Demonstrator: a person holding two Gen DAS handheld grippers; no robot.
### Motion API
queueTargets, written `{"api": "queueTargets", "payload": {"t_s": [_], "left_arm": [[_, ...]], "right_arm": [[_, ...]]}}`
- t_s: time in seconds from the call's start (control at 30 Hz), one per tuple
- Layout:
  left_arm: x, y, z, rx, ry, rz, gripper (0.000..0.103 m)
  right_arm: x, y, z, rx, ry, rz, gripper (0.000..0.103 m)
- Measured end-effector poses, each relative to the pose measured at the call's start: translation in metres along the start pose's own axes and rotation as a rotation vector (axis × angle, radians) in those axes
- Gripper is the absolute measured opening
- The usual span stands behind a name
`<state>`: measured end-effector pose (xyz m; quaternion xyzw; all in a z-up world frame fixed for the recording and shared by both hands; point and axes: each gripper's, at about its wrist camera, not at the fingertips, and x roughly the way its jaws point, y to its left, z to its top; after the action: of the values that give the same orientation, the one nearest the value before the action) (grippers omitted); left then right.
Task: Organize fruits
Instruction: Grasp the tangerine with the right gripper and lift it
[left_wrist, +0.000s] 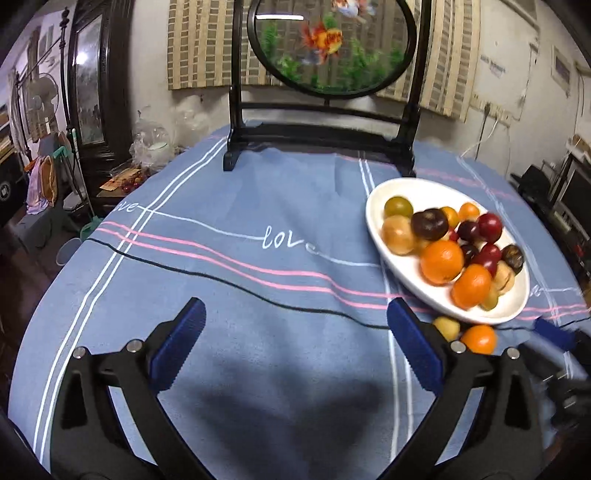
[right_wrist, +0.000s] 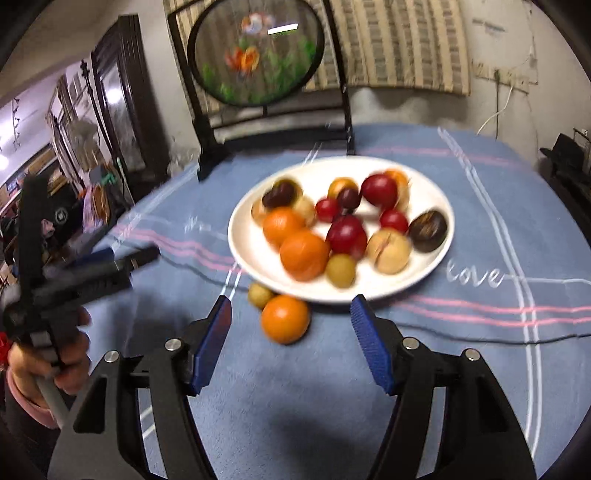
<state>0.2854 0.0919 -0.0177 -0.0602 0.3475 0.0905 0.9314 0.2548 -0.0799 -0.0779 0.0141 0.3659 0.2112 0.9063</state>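
A white oval plate (right_wrist: 436, 258) (left_wrist: 376, 206) holds several fruits: oranges, red plums, dark plums and pale yellow ones. On the cloth just in front of the plate lie a loose orange (right_wrist: 285, 319) (left_wrist: 478, 339) and a small yellow-green fruit (right_wrist: 260, 294) (left_wrist: 447, 328). My right gripper (right_wrist: 291, 315) is open, with the loose orange lying near the gap between its blue pads, untouched. My left gripper (left_wrist: 295, 325) stands wide open over bare cloth, left of the plate, nothing in it. In the right wrist view the left gripper (right_wrist: 110, 266) shows blurred at the left, held by a hand.
A blue cloth (left_wrist: 221, 280) with pink, white and black stripes covers the round table. A black stand with an oval goldfish screen (left_wrist: 325, 122) rises at the far edge behind the plate. Furniture and clutter line the room at left and right.
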Motion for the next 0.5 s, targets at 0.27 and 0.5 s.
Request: {"api": "queueTargets", "payload": {"t_s": [0.27,0.5], "left_arm": [[0.003,-0.001,0.0,0.006,0.041,-0.007,0.1],[0.007,-0.001,-0.002,-0.002,0.071,-0.015,0.1]], "right_arm": [[0.022,0.009,-0.009,-0.056,0.066,-0.023,0.067],[0.032,0.008,-0.011,-0.06,0.08,-0.039,0.06]]}}
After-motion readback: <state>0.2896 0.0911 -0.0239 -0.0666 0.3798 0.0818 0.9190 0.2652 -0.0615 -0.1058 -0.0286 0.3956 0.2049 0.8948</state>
